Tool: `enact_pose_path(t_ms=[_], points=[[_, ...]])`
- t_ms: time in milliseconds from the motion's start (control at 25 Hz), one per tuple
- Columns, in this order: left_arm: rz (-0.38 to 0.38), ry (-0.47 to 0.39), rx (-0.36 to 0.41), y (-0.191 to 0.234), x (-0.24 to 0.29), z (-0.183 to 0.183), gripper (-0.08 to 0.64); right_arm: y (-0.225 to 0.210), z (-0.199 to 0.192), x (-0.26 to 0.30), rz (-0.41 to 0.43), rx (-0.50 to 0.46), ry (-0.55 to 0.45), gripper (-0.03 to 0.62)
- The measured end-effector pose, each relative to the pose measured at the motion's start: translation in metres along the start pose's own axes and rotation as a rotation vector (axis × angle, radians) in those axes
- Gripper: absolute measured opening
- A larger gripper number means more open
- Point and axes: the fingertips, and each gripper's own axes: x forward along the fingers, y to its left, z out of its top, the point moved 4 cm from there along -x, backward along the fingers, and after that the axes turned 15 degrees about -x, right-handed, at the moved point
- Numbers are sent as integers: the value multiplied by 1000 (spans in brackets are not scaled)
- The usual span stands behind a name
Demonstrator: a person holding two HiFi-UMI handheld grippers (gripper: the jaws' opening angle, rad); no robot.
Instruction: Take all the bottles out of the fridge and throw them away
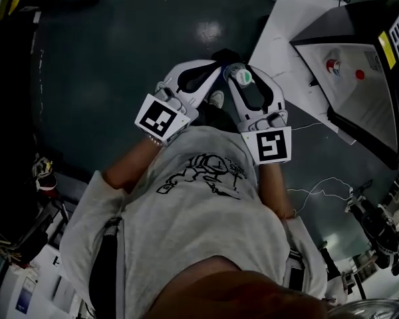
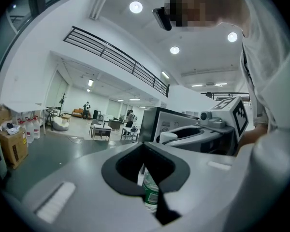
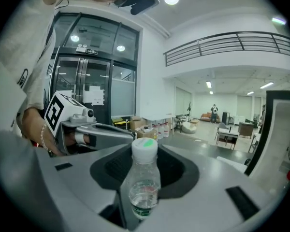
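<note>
My right gripper (image 1: pixel 241 78) is shut on a clear plastic bottle (image 3: pixel 144 182) that has a white cap (image 1: pixel 240 76) with a green dot. It holds the bottle upright in front of the person's chest. My left gripper (image 1: pixel 213 72) is close beside it, tips almost touching, with its jaws together and nothing gripped. A green-labelled bottle body (image 2: pixel 151 192) shows through the slit between the left jaws. The open fridge (image 1: pixel 359 65) lies to the right, and a red-capped item (image 1: pixel 332 65) is inside it.
The fridge rests on a white slab (image 1: pixel 286 32) over the dark floor (image 1: pixel 120 58). Cables (image 1: pixel 312 191) and dark equipment (image 1: pixel 379 231) lie at the lower right. Cardboard boxes and jugs (image 2: pixel 12 146) stand along a wall. Glass doors (image 3: pixel 87 81) are behind the left gripper.
</note>
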Motion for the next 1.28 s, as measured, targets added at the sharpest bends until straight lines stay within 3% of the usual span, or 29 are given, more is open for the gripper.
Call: enact_pose_path(t_ms=[1280], points=[[35, 147, -86, 34, -11, -119, 9, 71, -122, 30, 4, 55, 110, 158]])
